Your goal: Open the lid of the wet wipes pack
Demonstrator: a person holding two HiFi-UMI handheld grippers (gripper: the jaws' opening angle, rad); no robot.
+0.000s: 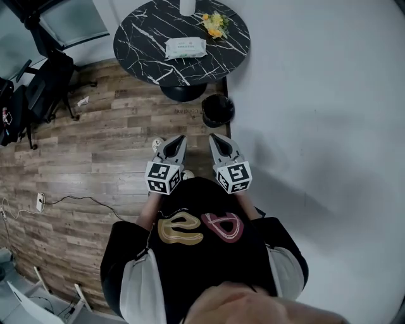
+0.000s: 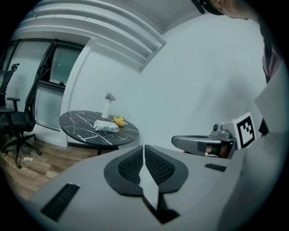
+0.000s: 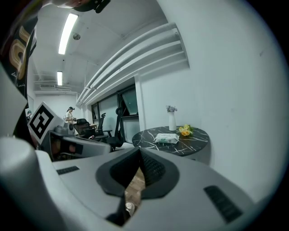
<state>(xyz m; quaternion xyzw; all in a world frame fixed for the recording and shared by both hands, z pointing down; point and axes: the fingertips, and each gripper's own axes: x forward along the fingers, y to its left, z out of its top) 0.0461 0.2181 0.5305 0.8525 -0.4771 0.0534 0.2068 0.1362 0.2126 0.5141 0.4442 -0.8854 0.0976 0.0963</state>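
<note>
The wet wipes pack (image 1: 185, 47), white with a green label, lies flat on the round black marble table (image 1: 145, 54), its lid down. It shows small and far off in the left gripper view (image 2: 106, 126) and in the right gripper view (image 3: 166, 138). Both grippers are held side by side close to the person's body, well short of the table. My left gripper (image 1: 179, 139) is shut with nothing between its pads (image 2: 132, 166). My right gripper (image 1: 216, 138) is also shut and empty, its jaws tip to tip.
Yellow flowers (image 1: 215, 24) and a white bottle (image 1: 187, 6) stand on the table behind the pack. A black bin (image 1: 218, 109) sits on the floor by the table's base. Office chairs (image 1: 38, 88) stand at the left, a white wall (image 1: 329, 95) at the right.
</note>
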